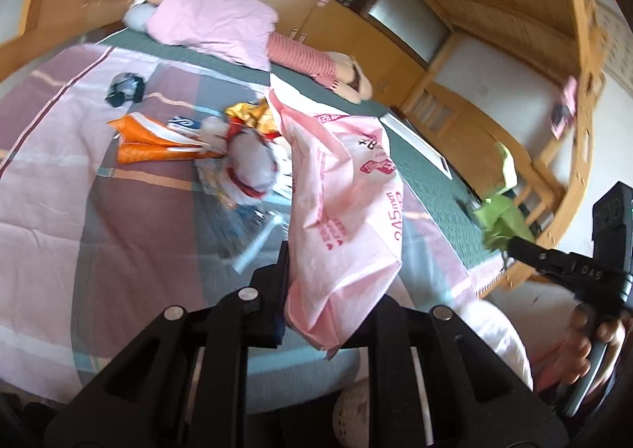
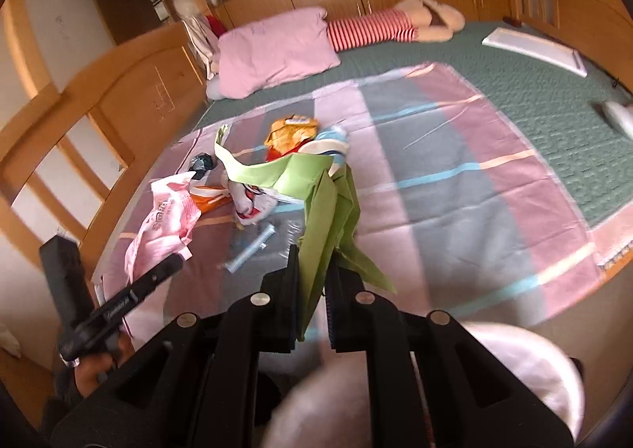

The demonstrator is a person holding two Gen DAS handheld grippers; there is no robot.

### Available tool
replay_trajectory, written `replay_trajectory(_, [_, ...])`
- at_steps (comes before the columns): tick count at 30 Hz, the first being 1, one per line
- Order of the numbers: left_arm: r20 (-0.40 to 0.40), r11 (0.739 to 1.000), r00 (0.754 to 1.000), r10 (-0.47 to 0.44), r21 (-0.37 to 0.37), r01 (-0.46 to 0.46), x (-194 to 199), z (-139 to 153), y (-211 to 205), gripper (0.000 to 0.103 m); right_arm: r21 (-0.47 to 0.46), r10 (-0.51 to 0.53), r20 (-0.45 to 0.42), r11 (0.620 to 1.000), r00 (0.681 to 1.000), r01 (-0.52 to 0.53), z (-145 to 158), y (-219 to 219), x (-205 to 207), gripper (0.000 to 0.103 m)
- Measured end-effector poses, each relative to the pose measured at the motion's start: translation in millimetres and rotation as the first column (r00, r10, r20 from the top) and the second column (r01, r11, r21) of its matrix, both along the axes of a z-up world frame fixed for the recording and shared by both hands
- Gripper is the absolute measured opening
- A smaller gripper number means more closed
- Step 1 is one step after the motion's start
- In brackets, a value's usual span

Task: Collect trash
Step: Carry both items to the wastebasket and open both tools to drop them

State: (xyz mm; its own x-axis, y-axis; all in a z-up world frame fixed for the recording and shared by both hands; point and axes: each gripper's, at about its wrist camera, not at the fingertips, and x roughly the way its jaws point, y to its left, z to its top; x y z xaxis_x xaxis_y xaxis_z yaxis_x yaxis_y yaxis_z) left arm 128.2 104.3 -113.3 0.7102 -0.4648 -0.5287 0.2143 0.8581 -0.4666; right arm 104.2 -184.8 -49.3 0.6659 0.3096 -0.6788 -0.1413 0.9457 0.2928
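Trash lies in a loose heap on the striped sheet [image 2: 455, 179] covering the bed: orange wrapper [image 1: 152, 139], red-and-white packet [image 1: 249, 167], yellow snack bag [image 2: 290, 131], dark crumpled scrap [image 1: 124, 88], clear tube [image 2: 251, 248]. Left gripper [image 1: 316, 289] has its jaws clamped on a pink plastic bag [image 1: 348, 210], lifted clear of the sheet. Right gripper [image 2: 314, 289] has its jaws pinched on a green bag [image 2: 328, 210], hanging above the heap. Pink pillow [image 2: 277, 52] sits at the far end.
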Motion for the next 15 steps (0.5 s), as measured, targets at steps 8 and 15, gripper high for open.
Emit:
replay_trajectory(8, [0.042,0.994,0.994,-0.105,-0.001,0.105,-34.7,3.1,-45.8,0.017,-0.113,0.078,-0.22,0.988,0.972,-0.105,-44.9,-44.9,-63.1,0.044])
replay_trajectory(15, [0.039,0.966,0.967,-0.254,0.068,0.251,-59.0,4.8,-96.1,0.017,0.132,-0.159,-0.032,0.978,0.987,0.162,-2.3,-111.1,-80.4,0.056])
